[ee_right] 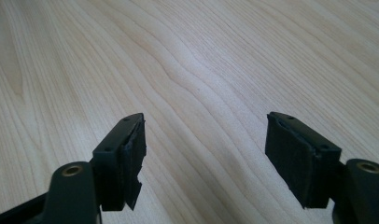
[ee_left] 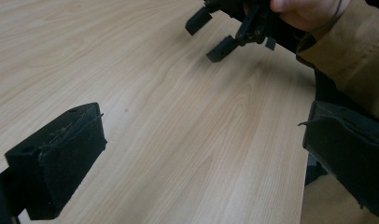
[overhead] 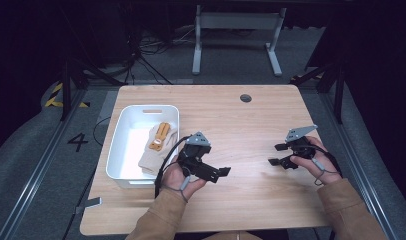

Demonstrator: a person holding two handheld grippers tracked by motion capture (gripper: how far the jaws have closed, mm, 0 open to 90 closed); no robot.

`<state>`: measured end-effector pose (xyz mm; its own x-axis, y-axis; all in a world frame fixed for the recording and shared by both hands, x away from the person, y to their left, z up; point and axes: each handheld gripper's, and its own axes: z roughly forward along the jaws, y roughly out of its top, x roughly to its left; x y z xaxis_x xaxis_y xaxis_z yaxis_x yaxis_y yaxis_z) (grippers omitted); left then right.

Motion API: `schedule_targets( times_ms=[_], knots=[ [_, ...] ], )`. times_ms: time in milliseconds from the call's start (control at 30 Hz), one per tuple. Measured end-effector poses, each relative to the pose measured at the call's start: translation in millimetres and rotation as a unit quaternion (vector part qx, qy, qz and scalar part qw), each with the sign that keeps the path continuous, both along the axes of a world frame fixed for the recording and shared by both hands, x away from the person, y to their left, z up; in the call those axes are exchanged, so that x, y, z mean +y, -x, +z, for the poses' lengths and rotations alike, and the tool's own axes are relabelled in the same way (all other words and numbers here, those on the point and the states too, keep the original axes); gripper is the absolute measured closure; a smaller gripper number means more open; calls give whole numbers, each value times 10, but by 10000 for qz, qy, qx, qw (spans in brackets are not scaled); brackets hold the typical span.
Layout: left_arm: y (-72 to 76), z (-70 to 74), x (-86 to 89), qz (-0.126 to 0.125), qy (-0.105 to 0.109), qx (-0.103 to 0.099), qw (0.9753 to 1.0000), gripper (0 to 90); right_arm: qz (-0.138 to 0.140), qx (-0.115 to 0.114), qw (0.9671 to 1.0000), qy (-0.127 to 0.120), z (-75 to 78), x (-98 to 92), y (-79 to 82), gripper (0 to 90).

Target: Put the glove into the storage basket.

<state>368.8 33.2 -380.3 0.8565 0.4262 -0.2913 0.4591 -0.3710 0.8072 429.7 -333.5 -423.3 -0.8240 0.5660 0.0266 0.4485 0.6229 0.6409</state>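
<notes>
beige glove (overhead: 158, 145) | orange patch | lying flat | inside white bin (overhead: 122, 125)

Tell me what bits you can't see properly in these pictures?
- Gloves in the bin, high view: too small to count; the left gripper and its cable cover their near end.
- Left gripper view: the right jaw is cut off by the frame edge.
- Right hand, left gripper view: cut off by the top edge.
</notes>
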Motion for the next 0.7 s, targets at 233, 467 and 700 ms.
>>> schedule_targets(
  times_ms=[233,467,700],
  knots=[
    [43,-184,-132,-139,-161,-195,9996,4,45,12,10000,73,-20,17,4,292],
    [84,-406,-221,-232,-199,-271,9992,0,83,19,9999,68,-56,16,11,291],
    [110,-585,-275,42,-431,-507,9978,0,77,-10,10000,-41,-109,34,11,280]
  ],
)
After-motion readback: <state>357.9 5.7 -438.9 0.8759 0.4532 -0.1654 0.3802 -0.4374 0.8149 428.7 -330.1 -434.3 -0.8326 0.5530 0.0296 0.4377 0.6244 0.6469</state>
